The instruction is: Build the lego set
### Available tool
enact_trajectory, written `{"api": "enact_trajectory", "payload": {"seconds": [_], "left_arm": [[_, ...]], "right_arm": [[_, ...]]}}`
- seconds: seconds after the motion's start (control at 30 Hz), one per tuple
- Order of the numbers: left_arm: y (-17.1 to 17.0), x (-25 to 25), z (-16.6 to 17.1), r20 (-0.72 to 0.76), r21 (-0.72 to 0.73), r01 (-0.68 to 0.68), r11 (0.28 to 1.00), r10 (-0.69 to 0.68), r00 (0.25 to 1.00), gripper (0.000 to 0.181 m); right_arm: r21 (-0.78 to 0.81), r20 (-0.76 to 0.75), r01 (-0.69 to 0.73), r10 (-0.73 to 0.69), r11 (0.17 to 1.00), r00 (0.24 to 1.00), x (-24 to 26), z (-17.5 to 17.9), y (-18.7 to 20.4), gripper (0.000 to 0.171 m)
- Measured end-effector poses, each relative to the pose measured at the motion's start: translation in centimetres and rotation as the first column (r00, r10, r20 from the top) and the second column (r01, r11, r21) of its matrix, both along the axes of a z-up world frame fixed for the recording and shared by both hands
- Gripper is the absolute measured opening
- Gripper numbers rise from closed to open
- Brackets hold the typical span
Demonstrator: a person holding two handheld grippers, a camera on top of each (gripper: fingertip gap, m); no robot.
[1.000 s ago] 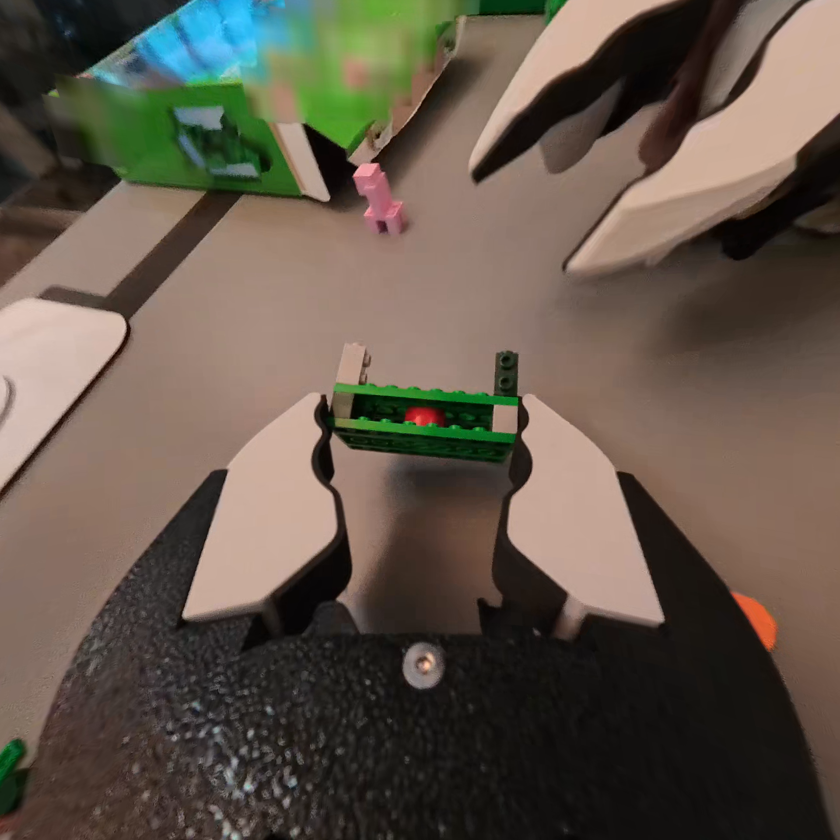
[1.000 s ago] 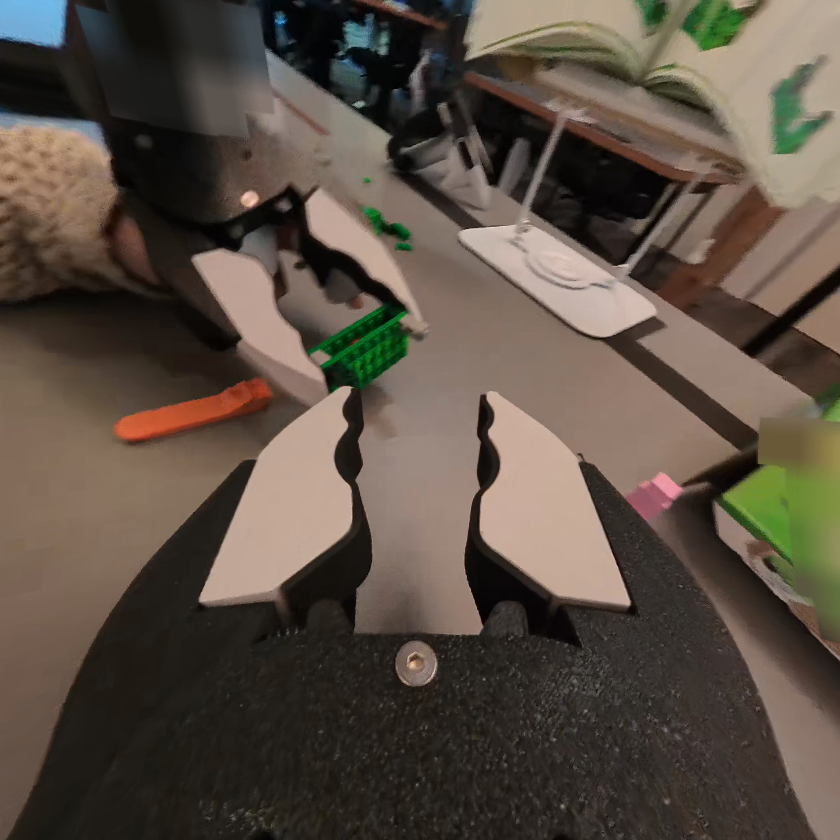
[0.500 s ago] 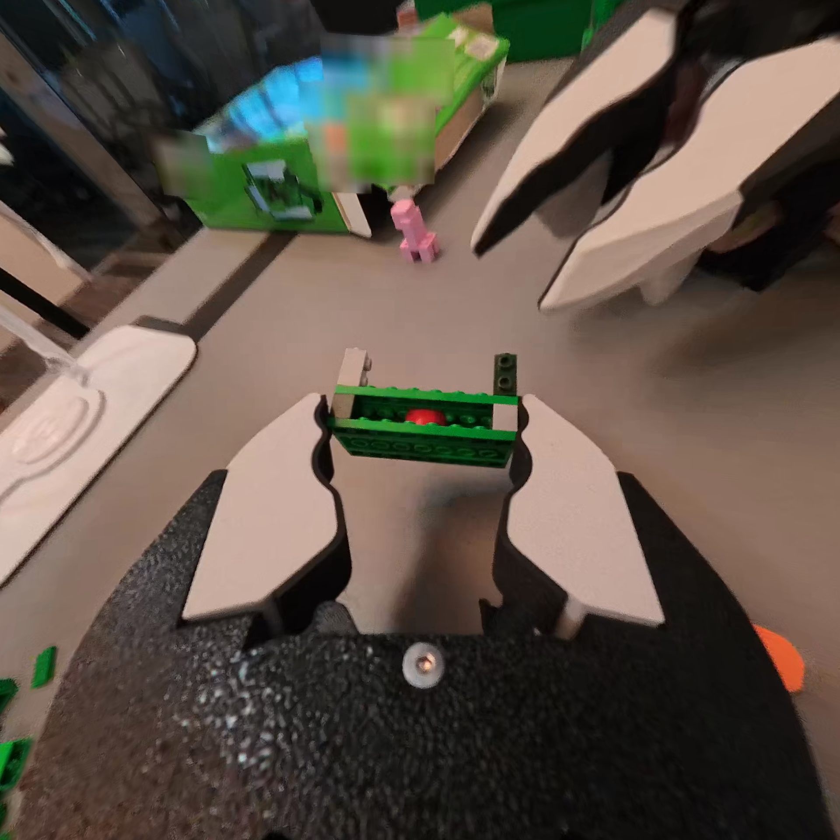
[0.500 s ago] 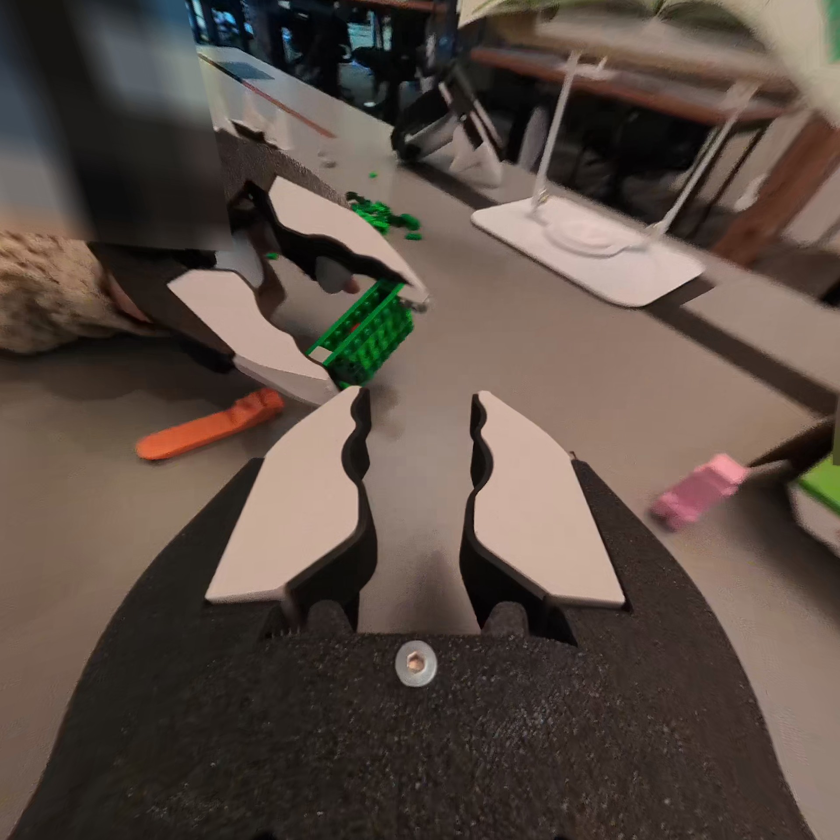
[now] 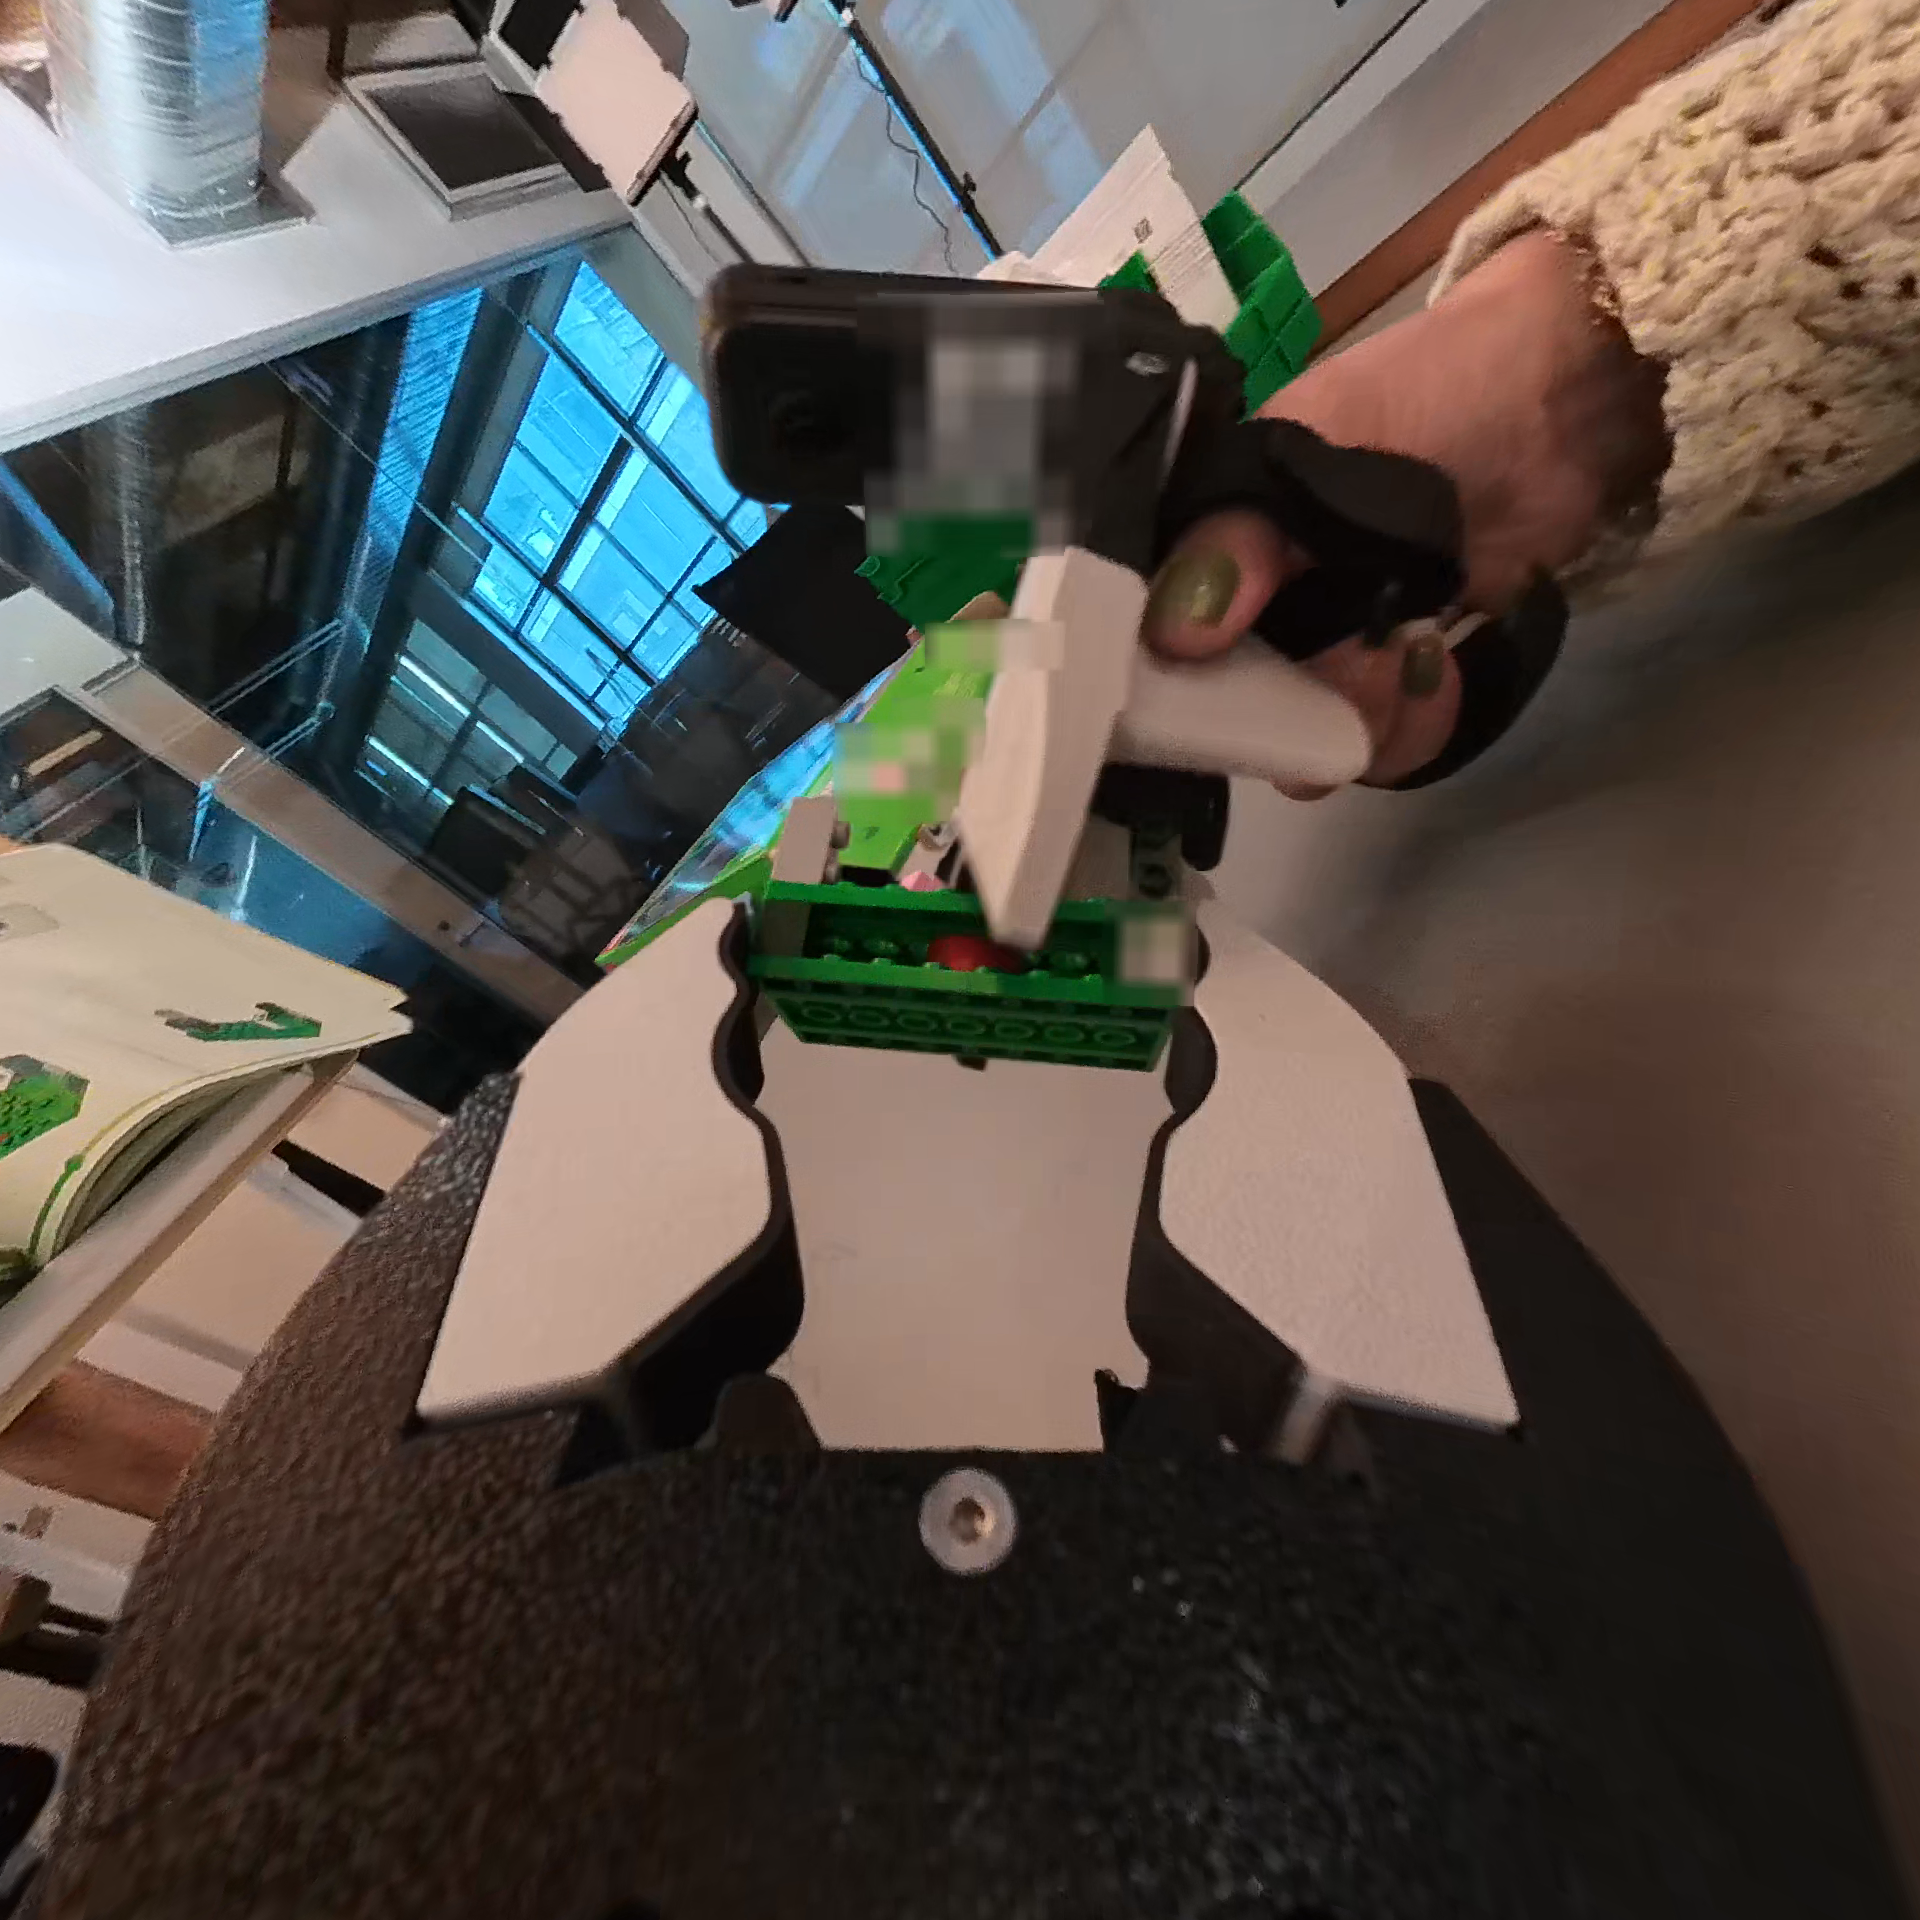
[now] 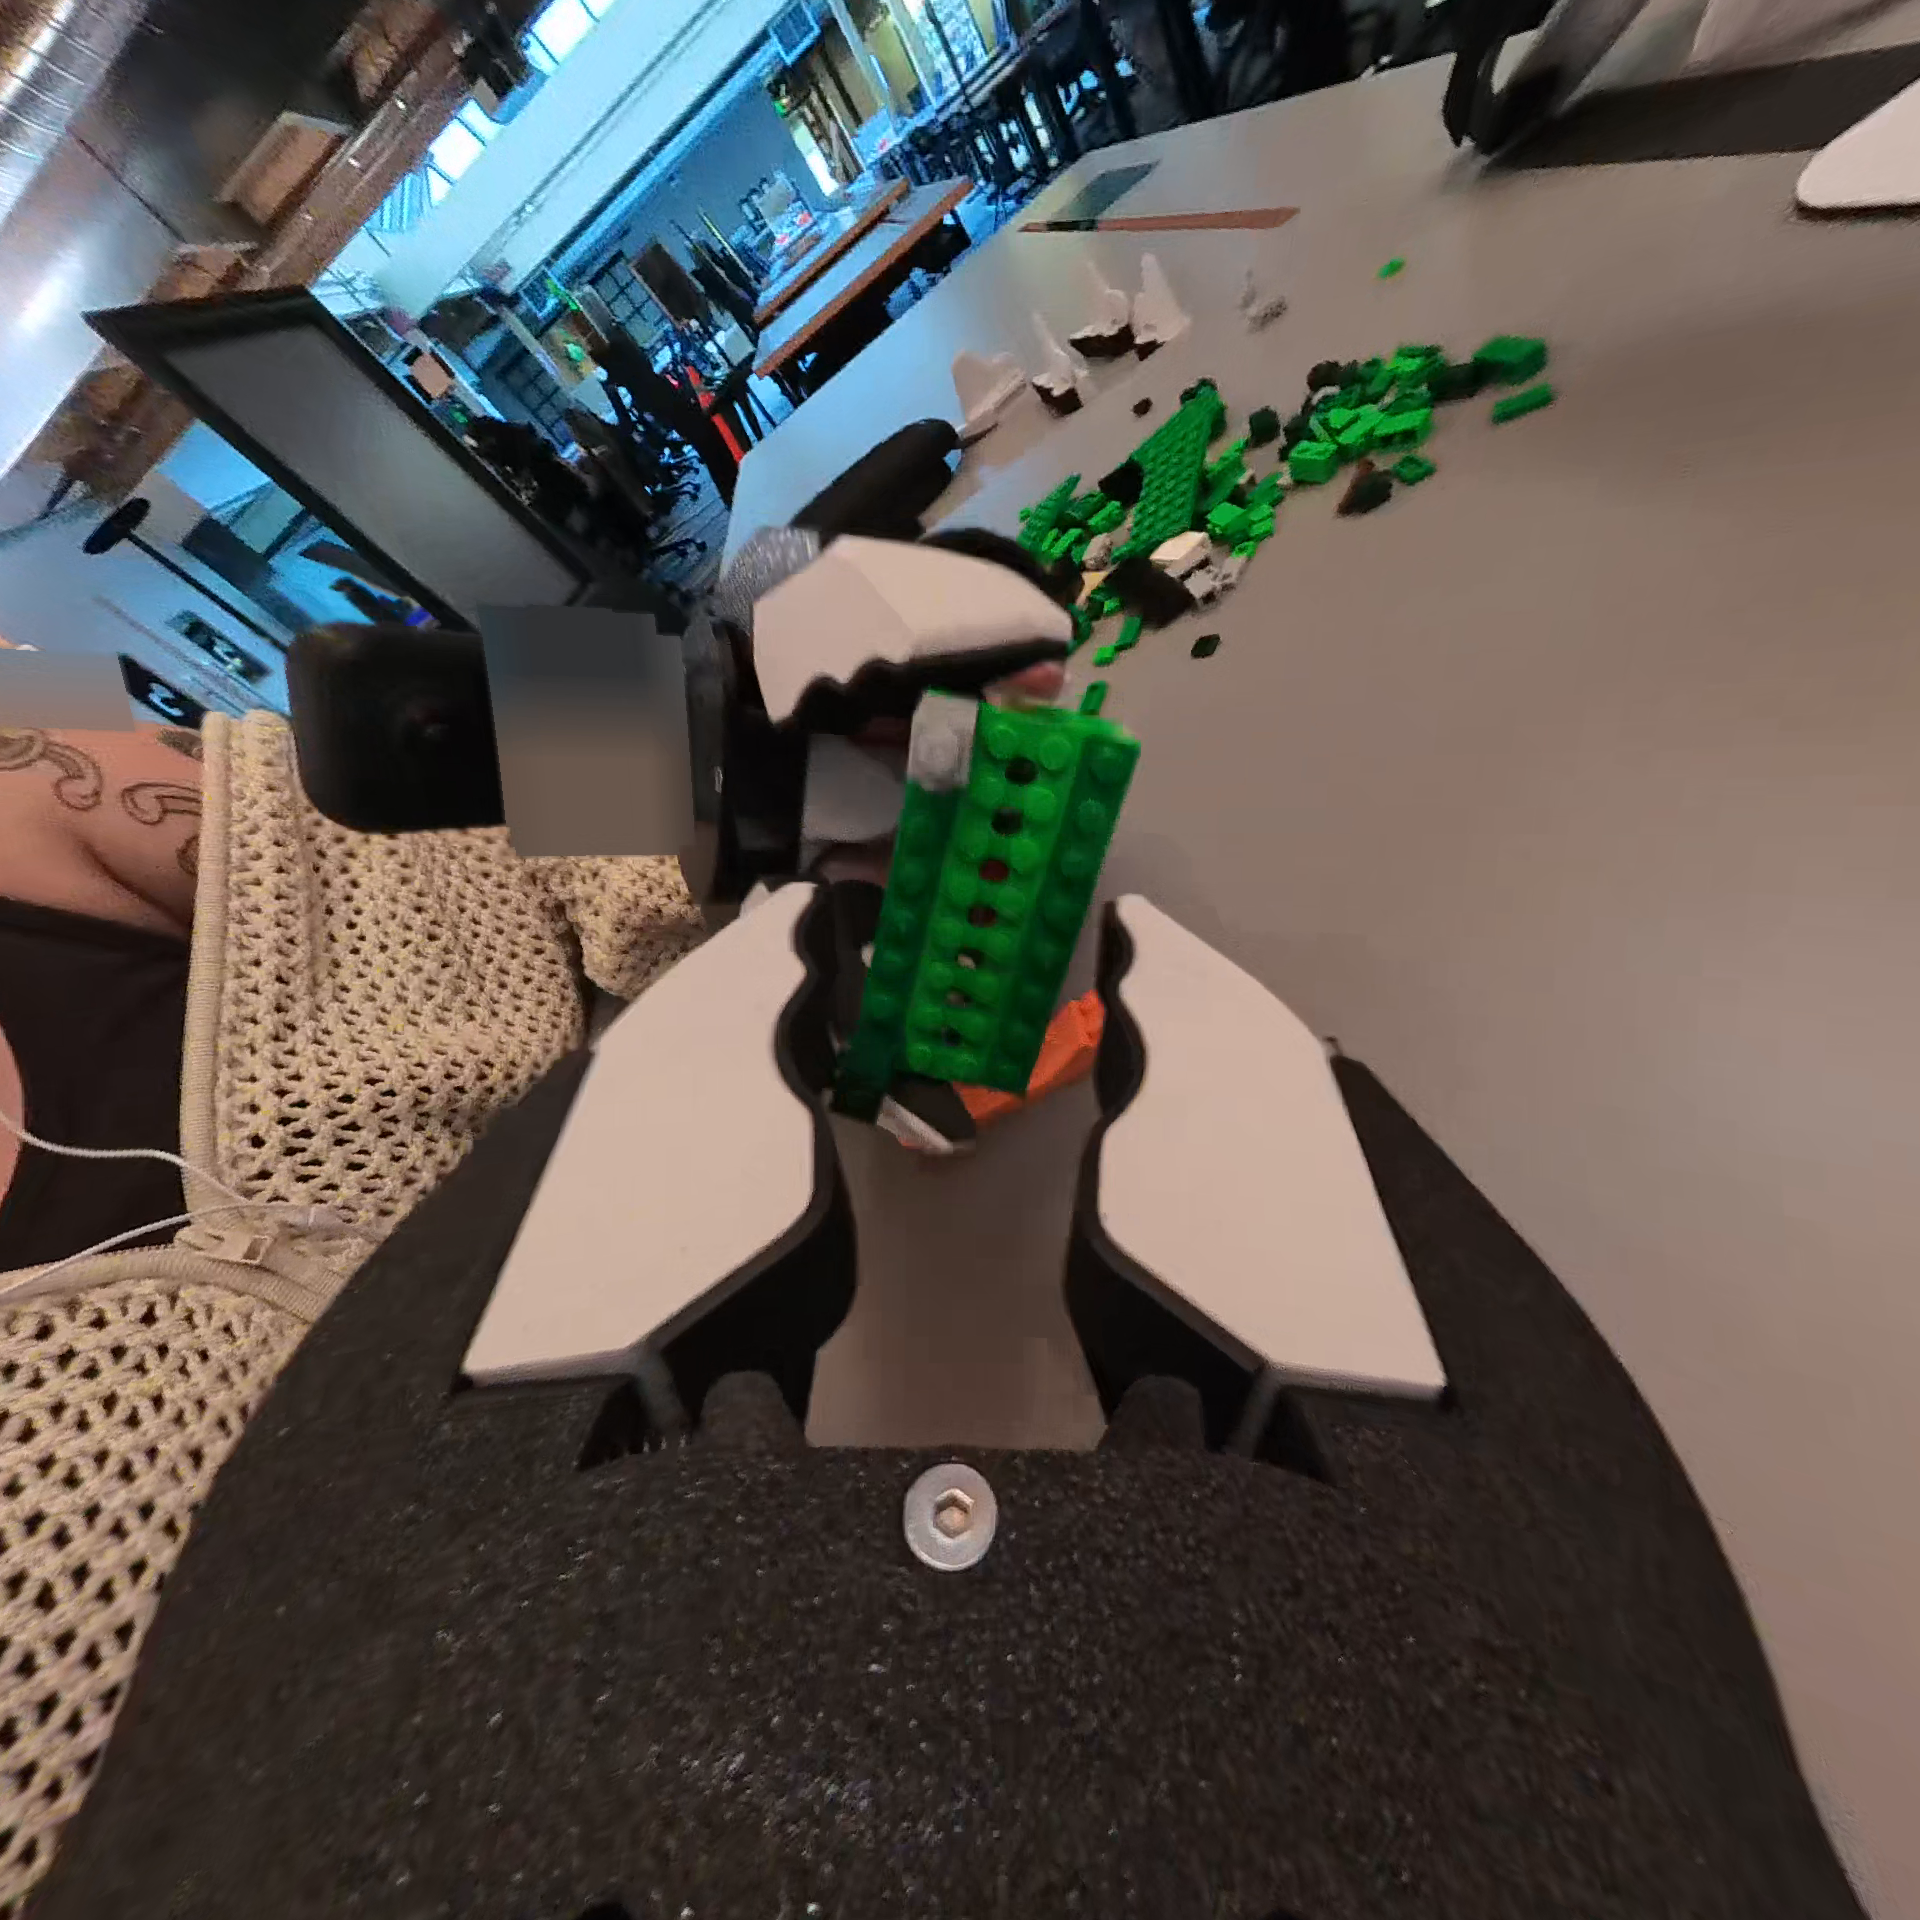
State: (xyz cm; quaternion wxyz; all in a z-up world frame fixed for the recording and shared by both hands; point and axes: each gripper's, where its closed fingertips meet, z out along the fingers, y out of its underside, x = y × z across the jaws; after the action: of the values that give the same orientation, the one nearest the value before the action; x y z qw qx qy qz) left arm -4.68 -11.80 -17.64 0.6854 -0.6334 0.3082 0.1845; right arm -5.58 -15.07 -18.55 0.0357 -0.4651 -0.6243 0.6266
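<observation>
- The left gripper [image 5: 961, 997] is clamped on the ends of the green brick assembly [image 5: 961, 987], holding it up off the bench [image 6: 1558, 831].
- The right gripper [image 6: 961, 997] is spread open around its long sides, not squeezing yet.
- It looks light and stiff, but press-fit — grab the solid long edges, not the little posts.
- Loose bricks [image 6: 1299, 457] are piled farther back.

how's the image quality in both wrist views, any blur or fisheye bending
Left wrist view: the green lego assembly in the left tongs is sharp, the right tongs dipping into it are slightly soft, and the windows behind lean and curve from the wide lens. Right wrist view: the assembly is fairly crisp, the loose brick pile softer, and the table edge bows.
</observation>
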Motion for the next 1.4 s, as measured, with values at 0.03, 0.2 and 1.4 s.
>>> {"api": "enact_trajectory", "payload": {"seconds": [0.03,0.2,1.4], "left_arm": [[0.0,0.2,0.0,-0.012,0.007,0.008,1.000,-0.008,1.000,0.076],[0.5,-0.9,-1.0,-0.075,-0.040,-0.103,0.994,0.100,0.992,0.122],[-0.2,-4.6,-0.2,0.253,-0.088,-0.081,0.993,0.101,0.962,0.090]], "right_arm": [[0.010,0.002,0.009,-0.009,1.000,1.000,-0.1,0.0,0.0,0.044],[0.230,0.076,0.005,-0.023,0.973,0.997,0.0,-1.1,2.0,0.037],[0.376,-0.620,0.566,-0.255,0.733,0.742,0.8,2.2,10.0,0.015]]}}
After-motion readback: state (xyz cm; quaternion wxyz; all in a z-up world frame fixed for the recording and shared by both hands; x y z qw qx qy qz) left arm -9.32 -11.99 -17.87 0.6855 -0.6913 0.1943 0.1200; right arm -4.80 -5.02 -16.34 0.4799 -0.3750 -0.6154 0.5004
